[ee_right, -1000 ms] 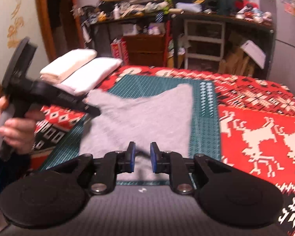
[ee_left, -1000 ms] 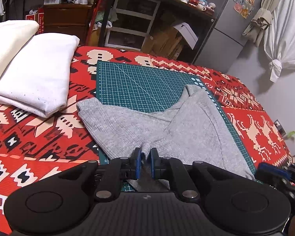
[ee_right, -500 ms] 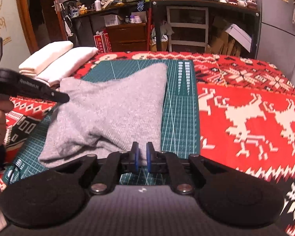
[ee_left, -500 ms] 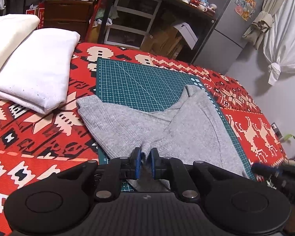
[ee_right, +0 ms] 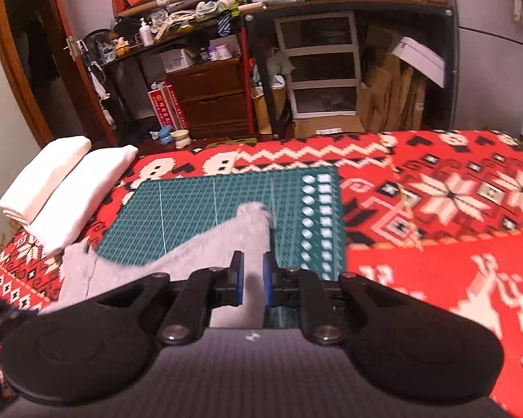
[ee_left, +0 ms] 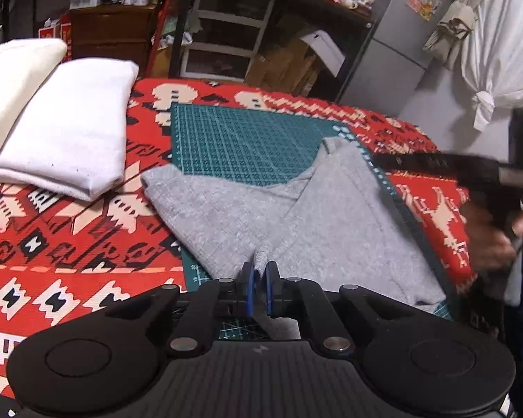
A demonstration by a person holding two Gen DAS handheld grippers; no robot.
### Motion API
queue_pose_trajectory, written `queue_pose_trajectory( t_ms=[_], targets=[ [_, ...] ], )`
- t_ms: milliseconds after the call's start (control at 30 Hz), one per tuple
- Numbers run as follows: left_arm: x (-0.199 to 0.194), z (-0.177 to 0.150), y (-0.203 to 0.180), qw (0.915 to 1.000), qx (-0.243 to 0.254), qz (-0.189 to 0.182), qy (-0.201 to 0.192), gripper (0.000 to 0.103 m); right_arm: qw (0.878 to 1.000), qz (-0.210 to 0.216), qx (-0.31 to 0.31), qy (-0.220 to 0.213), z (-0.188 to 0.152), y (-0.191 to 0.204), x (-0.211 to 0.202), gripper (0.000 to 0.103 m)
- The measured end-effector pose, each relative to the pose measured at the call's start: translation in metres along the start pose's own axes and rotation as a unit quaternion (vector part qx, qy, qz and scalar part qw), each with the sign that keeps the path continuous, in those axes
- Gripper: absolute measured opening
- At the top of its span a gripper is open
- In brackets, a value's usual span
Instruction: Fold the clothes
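Grey garment [ee_left: 268, 223] lies half-spread on the green cutting mat [ee_left: 240, 139], its near hem pinched in your left gripper [ee_left: 258, 289], while your right gripper [ee_right: 252, 278], clamped moments ago, now hangs parted above it, so that corner looks released.

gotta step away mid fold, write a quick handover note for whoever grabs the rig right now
Left tool: shut on the near edge of the grey garment, a small bunch of cloth pinched between its fingers.
Right tool: open, fingers on either side of the garment's right-hand strip, nothing clamped.
Grey garment lies partly on the green cutting mat, spread out and uneven, one corner over the red patterned blanket.
Two white folded items sit stacked on the left of the blanket.
Left to do: fold the grey garment.
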State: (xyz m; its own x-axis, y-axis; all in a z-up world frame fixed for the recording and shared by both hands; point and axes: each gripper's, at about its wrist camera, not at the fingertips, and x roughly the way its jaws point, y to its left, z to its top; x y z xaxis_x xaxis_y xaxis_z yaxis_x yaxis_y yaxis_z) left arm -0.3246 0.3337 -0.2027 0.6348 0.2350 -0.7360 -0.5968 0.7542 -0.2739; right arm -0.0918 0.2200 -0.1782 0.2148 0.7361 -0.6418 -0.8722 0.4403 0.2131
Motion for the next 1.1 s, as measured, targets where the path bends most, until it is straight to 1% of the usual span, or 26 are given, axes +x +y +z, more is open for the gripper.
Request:
queue_pose_trajectory(
  t_ms=[67,133,233,267,367,400,533,633,733,800,867,933,1033,1100],
  targets=[
    [0.005,0.002,0.006,0.9999,-0.012,-0.005,0.009,0.007,1.000,0.001,0.000,0.004,0.005,-0.001,0.016,0.010],
    [0.007,0.003,0.013,0.9994,-0.028,-0.018,0.013,0.007,1.000,-0.003,0.003,0.012,0.008,-0.006,0.030,0.008],
    [0.007,0.005,0.020,0.9982,-0.049,-0.031,0.012,0.008,1.000,-0.008,0.008,0.023,0.012,-0.012,0.050,0.008],
    [0.007,0.004,0.021,0.9979,-0.055,-0.033,0.011,0.010,1.000,-0.010,0.010,0.027,0.013,-0.015,0.057,0.008],
    [0.007,0.004,0.023,0.9971,-0.066,-0.037,0.005,0.010,0.999,-0.016,0.016,0.035,0.017,-0.020,0.072,0.009],
    [0.006,0.004,0.022,0.9972,-0.065,-0.036,0.003,0.010,0.999,-0.018,0.019,0.030,0.019,-0.020,0.069,0.009],
    [0.008,0.005,0.018,0.9977,-0.062,-0.029,0.003,0.010,1.000,0.006,0.012,0.014,0.027,-0.012,0.066,0.009],
    [0.007,0.005,0.018,0.9978,-0.061,-0.026,0.002,0.010,1.000,-0.007,0.000,0.027,0.032,-0.006,0.082,0.009],
    [0.006,0.006,0.021,0.9977,-0.064,-0.021,-0.001,0.013,0.999,-0.025,0.003,0.037,0.039,-0.010,0.102,0.011],
    [0.003,0.007,0.024,0.9975,-0.067,-0.019,-0.009,0.013,0.999,-0.032,0.012,0.038,0.044,-0.016,0.108,0.013],
    [-0.001,0.008,0.028,0.9969,-0.074,-0.018,-0.019,0.014,0.998,-0.041,0.022,0.038,0.049,-0.020,0.107,0.013],
    [-0.005,0.010,0.032,0.9962,-0.080,-0.018,-0.028,0.014,0.999,-0.030,0.027,0.031,0.052,-0.022,0.094,0.013],
    [-0.010,0.011,0.037,0.9940,-0.099,-0.029,-0.038,0.013,0.999,0.006,0.030,0.013,0.050,-0.014,0.064,0.013],
    [-0.013,0.012,0.038,0.9919,-0.109,-0.046,-0.046,0.013,0.999,0.030,0.028,0.019,0.042,-0.007,0.050,0.013]
  ],
)
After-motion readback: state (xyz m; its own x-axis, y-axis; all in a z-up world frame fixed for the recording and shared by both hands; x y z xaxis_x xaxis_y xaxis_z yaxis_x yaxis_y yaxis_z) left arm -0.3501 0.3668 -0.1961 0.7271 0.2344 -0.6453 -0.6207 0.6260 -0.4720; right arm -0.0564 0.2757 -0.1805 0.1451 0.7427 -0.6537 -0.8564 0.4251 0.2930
